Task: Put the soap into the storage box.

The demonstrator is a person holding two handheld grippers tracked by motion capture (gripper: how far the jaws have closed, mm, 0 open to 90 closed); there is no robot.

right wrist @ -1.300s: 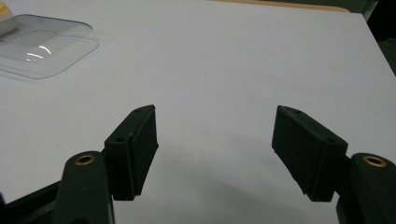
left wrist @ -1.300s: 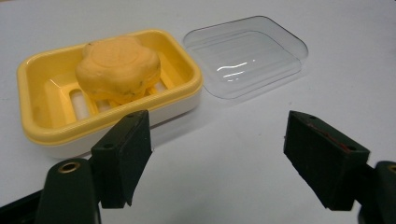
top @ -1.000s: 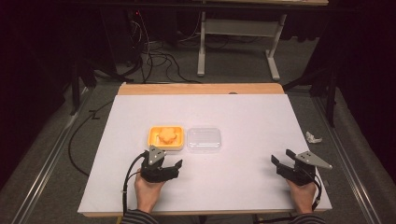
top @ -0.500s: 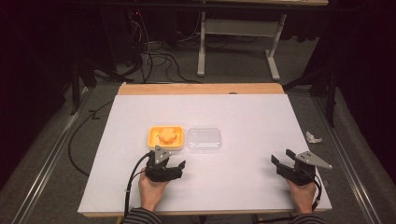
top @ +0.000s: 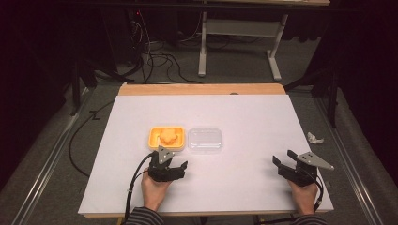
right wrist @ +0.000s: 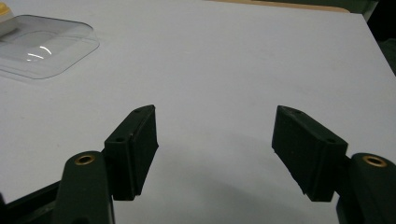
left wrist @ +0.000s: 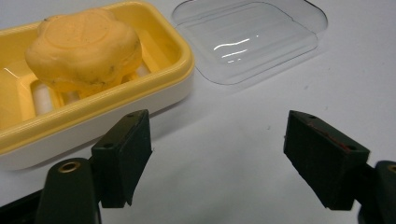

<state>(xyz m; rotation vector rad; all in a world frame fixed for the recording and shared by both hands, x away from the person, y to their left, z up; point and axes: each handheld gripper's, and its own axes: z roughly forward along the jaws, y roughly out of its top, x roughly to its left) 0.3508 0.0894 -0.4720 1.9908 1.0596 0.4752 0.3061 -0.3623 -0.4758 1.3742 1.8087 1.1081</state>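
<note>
The left gripper [top: 174, 165], jaws spread and empty, had drawn back from the soap dish [top: 156, 138], likely ending its visit.

yellow soap dish [left wrist: 154, 88] cut by left edge, crumpled scrap [top: 315, 138] unidentifiable

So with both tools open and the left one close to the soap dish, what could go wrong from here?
1. The left tool sits close to the yellow soap dish; pushing in may slide the dish rather than grip it.
2. The soap rests loose on the dish ridges and could tip out.
3. The clear lid lies flat and thin, so it may skid when pinched.
</note>
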